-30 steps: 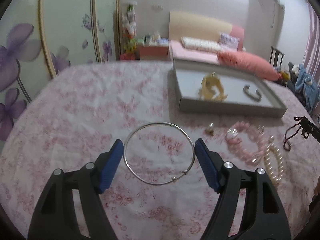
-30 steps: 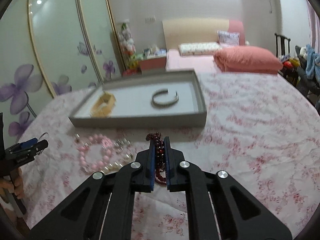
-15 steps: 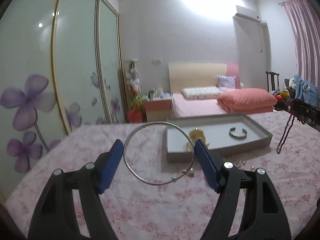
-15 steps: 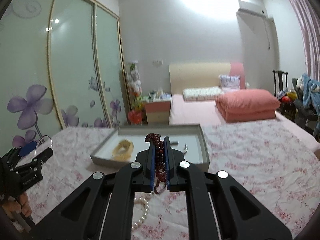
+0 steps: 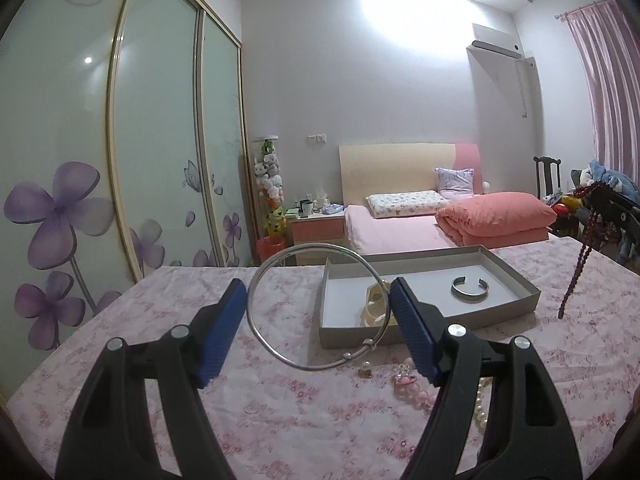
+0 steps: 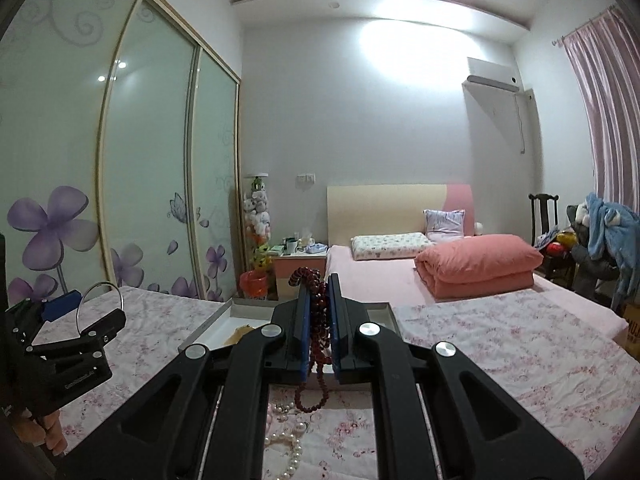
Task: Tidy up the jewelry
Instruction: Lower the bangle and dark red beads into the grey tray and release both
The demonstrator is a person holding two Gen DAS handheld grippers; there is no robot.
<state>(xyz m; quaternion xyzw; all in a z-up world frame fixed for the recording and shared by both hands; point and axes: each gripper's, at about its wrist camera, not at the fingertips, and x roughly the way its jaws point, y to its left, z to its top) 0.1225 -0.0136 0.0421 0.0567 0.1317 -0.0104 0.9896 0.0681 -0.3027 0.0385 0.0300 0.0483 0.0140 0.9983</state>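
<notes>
My left gripper (image 5: 318, 300) is shut on a thin silver bangle (image 5: 272, 340), held in the air above the table. My right gripper (image 6: 320, 312) is shut on a dark red bead necklace (image 6: 316, 320) that hangs below the fingers; it also shows at the right of the left wrist view (image 5: 580, 268). The grey tray (image 5: 508, 312) lies ahead and holds a gold bracelet (image 5: 374, 306) and a silver cuff (image 5: 470, 294). A pink bead bracelet (image 5: 412, 388), a pearl strand (image 5: 482, 404) and a small ring (image 5: 365, 369) lie on the floral cloth in front of the tray.
The table has a pink floral cloth (image 5: 280, 400). Behind it stand a bed (image 5: 440, 224) with a pink quilt, a nightstand (image 5: 316, 224) and a wardrobe with flower doors (image 5: 120, 160). My left gripper shows at the left of the right wrist view (image 6: 80, 320).
Both grippers have risen from the table with their pieces. The bangle and the red necklace are now lifted off the cloth, and both views tilt up to the room.
</notes>
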